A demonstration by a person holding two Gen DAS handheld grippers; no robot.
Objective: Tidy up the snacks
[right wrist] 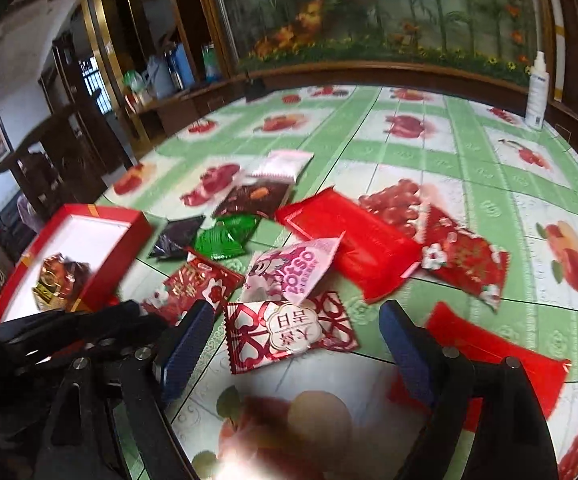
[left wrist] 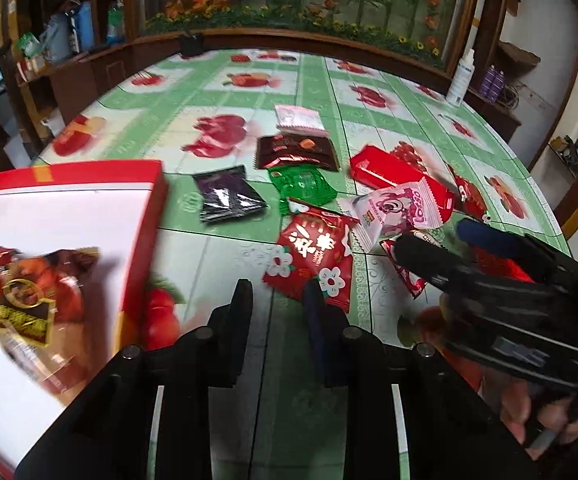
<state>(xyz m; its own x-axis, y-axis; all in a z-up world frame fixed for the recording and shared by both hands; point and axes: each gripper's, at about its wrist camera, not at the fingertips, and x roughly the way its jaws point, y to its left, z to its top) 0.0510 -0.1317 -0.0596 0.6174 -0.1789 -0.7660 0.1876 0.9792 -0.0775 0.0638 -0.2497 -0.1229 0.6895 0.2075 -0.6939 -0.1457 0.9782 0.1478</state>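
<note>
Blurred snack packet point(left wrist: 29, 300) in half-cropped red box point(left wrist: 141, 216)

Glossy foil-like snack packets point(right wrist: 289, 332) lie on a smooth, shiny printed tablecloth point(left wrist: 249, 264) beside a matt-white-lined red box point(left wrist: 69, 216).

Beside the red box point(left wrist: 69, 184), a bare strip of counter point(left wrist: 217, 256) lay open; beyond it, scattered snack packets point(left wrist: 313, 256) crowded the way, and the box's white floor stood mostly free.
</note>
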